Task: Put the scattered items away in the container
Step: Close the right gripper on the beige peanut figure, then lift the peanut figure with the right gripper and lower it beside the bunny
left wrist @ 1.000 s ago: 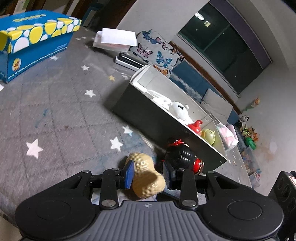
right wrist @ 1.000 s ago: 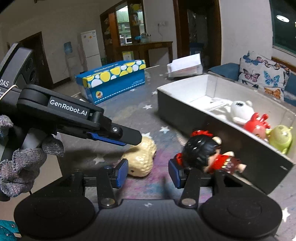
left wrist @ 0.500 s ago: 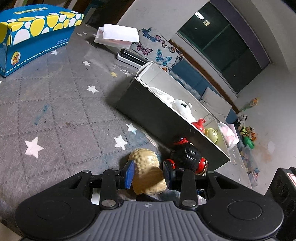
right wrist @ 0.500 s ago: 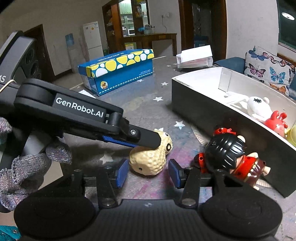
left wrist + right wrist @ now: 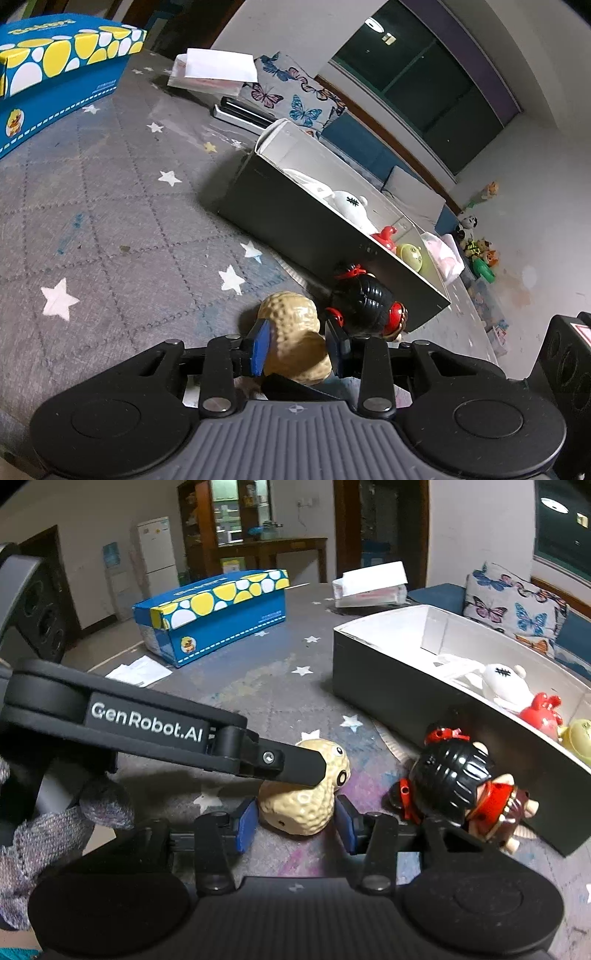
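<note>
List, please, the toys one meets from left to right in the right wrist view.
peanut toy → black-haired doll → white figure → red figure → green figure

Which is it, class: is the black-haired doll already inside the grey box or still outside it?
Outside. The black-haired doll lies on the star-patterned mat against the outer wall of the grey box; three other toys sit inside.

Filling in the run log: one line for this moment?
left claw: shut on peanut toy | right claw: open beside it | doll: on mat | container: toys inside
</note>
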`<control>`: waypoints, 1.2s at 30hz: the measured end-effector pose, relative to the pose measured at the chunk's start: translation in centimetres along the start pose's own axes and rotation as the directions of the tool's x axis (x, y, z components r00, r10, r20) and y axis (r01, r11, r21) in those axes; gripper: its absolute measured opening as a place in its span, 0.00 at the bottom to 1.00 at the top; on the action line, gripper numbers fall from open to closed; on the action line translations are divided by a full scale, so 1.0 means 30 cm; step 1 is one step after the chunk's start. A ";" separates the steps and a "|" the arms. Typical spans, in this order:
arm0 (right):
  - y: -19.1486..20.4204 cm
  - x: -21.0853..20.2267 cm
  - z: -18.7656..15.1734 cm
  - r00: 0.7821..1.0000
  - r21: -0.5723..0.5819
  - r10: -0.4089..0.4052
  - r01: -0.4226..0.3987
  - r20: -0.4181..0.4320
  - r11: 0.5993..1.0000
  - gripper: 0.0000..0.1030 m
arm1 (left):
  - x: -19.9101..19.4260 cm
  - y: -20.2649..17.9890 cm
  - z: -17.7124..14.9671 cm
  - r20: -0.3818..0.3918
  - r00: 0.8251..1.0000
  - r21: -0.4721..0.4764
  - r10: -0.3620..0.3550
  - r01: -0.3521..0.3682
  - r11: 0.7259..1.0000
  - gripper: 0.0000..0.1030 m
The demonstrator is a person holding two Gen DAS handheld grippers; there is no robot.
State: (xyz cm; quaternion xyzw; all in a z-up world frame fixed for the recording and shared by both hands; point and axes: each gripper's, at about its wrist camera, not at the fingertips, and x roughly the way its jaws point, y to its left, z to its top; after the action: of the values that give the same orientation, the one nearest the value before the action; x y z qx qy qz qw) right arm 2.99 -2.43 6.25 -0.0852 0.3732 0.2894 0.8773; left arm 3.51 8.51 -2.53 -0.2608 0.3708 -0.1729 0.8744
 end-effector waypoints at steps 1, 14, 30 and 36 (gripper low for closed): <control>0.004 -0.002 -0.001 1.000 0.003 -0.006 0.007 -0.002 1.000 0.44 | -0.001 0.000 -0.002 0.000 1.000 0.004 -0.003 0.003 1.000 0.35; 0.087 -0.033 -0.011 0.999 -0.038 -0.039 0.038 -0.004 0.999 0.43 | -0.071 0.029 -0.032 0.018 1.000 -0.016 -0.024 0.024 1.000 0.34; 0.029 -0.173 0.017 0.990 -0.094 -0.056 0.069 0.127 0.993 0.43 | -0.096 -0.133 0.041 0.077 0.996 0.034 -0.038 0.036 0.999 0.31; -0.071 -0.228 0.099 0.979 -0.110 -0.075 0.097 0.188 0.989 0.43 | -0.052 -0.248 0.148 0.104 0.993 0.091 -0.056 0.047 0.995 0.31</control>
State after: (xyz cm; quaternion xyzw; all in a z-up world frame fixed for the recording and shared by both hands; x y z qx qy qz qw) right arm 2.22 -6.12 13.03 -0.1264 0.2690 0.2794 0.9130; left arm 4.94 4.76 5.30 -0.2401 0.3089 -0.1976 0.8988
